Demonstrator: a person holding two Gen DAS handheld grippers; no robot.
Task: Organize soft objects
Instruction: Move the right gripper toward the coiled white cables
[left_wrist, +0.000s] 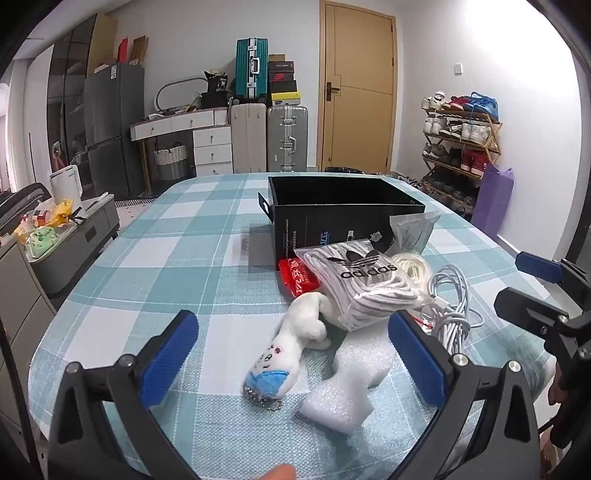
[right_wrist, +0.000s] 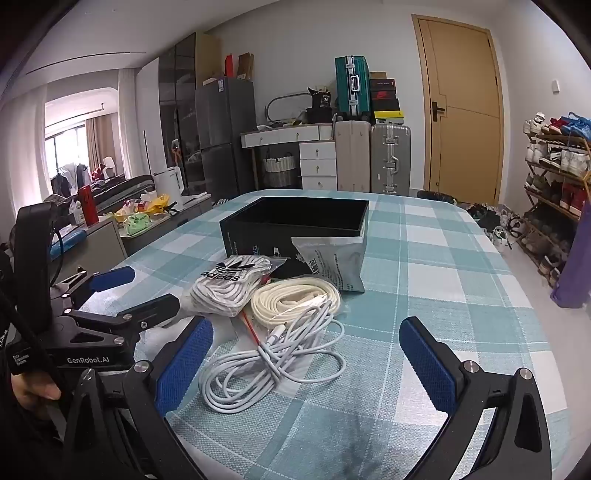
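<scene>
A white plush toy (left_wrist: 291, 343) with a blue cap lies on the checked tablecloth, between the fingers of my open, empty left gripper (left_wrist: 295, 354). A white foam piece (left_wrist: 354, 384) lies beside it. A bagged Adidas lace bundle (left_wrist: 369, 284) (right_wrist: 229, 284), a red packet (left_wrist: 297, 278), cream laces (right_wrist: 295, 299), a grey pouch (right_wrist: 332, 262) and a coiled white cable (right_wrist: 277, 358) lie in front of an open black box (left_wrist: 343, 210) (right_wrist: 295, 221). My right gripper (right_wrist: 306, 362) is open and empty, above the cable.
The table (right_wrist: 443, 295) stands in a room with suitcases (left_wrist: 269, 136), a white drawer unit (left_wrist: 210, 147), a shoe rack (left_wrist: 458, 147), a purple bag (left_wrist: 493, 199) and a door (left_wrist: 360, 88). A low cabinet with clutter (left_wrist: 55, 236) stands left of the table.
</scene>
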